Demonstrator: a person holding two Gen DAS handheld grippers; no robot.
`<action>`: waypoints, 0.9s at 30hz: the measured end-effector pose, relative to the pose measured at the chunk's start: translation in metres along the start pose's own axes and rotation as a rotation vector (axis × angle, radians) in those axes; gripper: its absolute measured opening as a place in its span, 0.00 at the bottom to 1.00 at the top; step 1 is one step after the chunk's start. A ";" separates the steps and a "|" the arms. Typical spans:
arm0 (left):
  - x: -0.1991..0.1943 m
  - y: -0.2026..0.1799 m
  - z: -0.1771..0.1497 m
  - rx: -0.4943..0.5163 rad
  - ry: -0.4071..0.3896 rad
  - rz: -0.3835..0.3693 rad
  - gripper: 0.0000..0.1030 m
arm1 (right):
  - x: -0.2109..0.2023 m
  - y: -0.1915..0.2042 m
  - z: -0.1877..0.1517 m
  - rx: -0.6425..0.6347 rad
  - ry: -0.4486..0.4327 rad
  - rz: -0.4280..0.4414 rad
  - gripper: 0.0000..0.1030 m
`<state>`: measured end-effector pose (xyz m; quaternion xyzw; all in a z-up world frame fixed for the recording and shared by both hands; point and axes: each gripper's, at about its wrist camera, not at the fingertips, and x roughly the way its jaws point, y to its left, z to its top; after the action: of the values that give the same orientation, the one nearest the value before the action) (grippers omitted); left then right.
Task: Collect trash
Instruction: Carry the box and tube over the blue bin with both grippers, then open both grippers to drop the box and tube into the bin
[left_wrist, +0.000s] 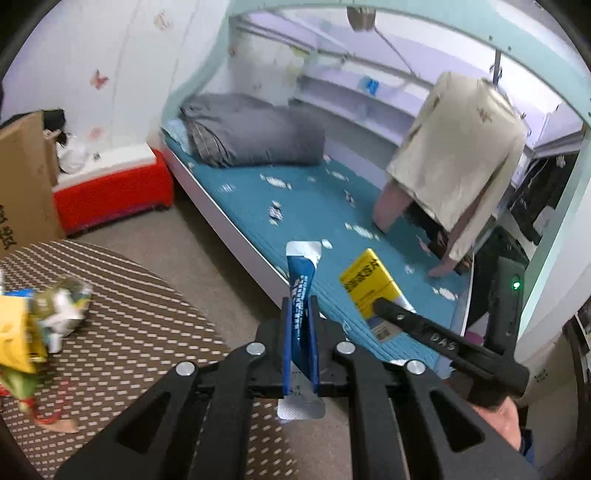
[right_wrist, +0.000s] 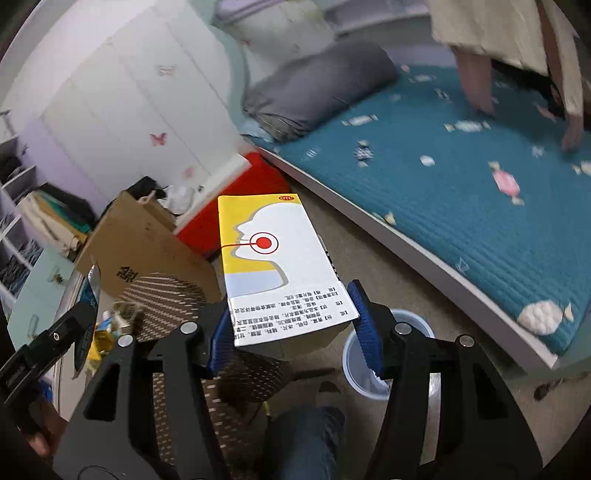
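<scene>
A bed with a teal quilted cover (left_wrist: 317, 206) fills the far side of the room, a grey rolled duvet (left_wrist: 251, 134) at its head and a beige garment (left_wrist: 458, 147) hung over its foot. A red storage box (left_wrist: 110, 192) and a cardboard box (right_wrist: 147, 240) are seen against the white wall. Nearer, a round table with a brown woven mat (left_wrist: 140, 314) carries a blurred pile of wrappers (left_wrist: 48, 317) at its left edge. Beige carpet (left_wrist: 207, 251) lies between table and bed, and a white cup (right_wrist: 369, 369) stands on it.

A yellow and white medicine carton (right_wrist: 273, 266) is clamped at its near end in the right gripper (right_wrist: 291, 325); judged light, stiff but crushable, best held across the flat sides. A blue sachet (left_wrist: 301, 295) is pinched mid-length in the closed left gripper (left_wrist: 299, 332); judged thin, limp and slick, so a firm pinch is needed.
</scene>
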<state>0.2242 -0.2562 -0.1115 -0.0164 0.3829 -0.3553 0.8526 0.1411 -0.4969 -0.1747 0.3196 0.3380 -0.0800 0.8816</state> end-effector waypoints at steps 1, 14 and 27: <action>0.014 -0.005 0.000 0.001 0.026 -0.008 0.07 | 0.006 -0.007 0.000 0.012 0.013 -0.006 0.55; 0.158 -0.017 -0.011 0.008 0.343 0.010 0.07 | 0.100 -0.082 -0.017 0.149 0.197 -0.103 0.55; 0.197 -0.005 -0.030 0.074 0.498 0.142 0.83 | 0.128 -0.123 -0.047 0.301 0.271 -0.141 0.94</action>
<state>0.2906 -0.3746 -0.2576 0.1299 0.5680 -0.3016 0.7547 0.1687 -0.5544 -0.3470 0.4310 0.4592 -0.1475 0.7626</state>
